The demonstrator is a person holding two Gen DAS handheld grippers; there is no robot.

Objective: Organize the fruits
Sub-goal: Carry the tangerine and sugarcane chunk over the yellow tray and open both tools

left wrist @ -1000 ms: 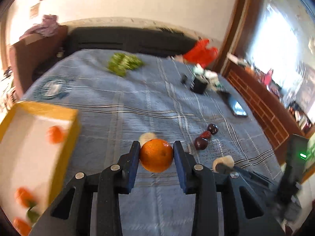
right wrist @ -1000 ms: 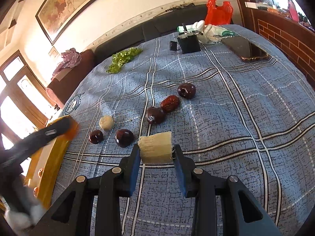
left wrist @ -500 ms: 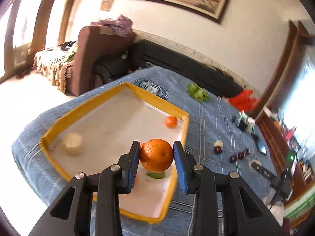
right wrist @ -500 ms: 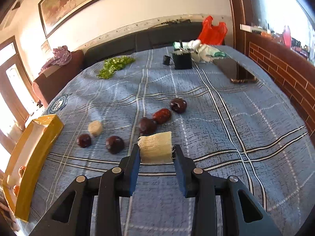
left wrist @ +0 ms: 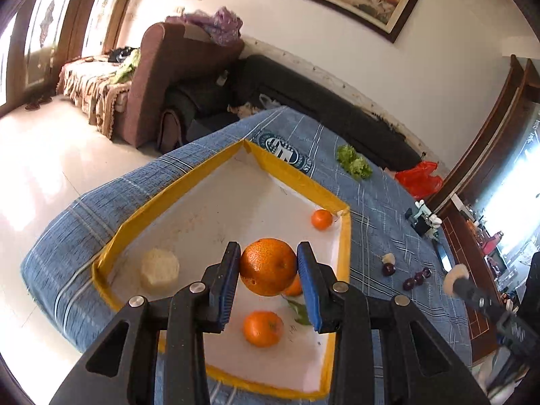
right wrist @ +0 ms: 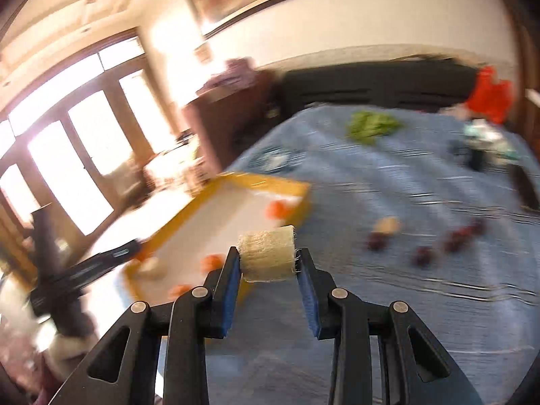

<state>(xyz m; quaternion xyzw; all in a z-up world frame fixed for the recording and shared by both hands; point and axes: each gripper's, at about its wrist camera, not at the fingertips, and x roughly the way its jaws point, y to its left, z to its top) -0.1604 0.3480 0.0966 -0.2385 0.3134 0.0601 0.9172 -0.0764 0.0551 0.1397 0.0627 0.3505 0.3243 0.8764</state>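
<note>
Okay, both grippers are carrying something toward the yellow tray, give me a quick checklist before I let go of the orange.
1. Left gripper shut on the orange: ok.
2. Orange over the yellow tray, inside its rim: ok.
3. Landing spot free: not ok, two small oranges lie just below it; aim for the bare floor between them and the pale round piece.
4. Drop height: cannot tell, the orange hangs above the floor.
5. Right gripper shut on the fibrous pale chunk: ok.
6. Right gripper's position relative to the tray: cannot tell, its view is blurred.
</note>
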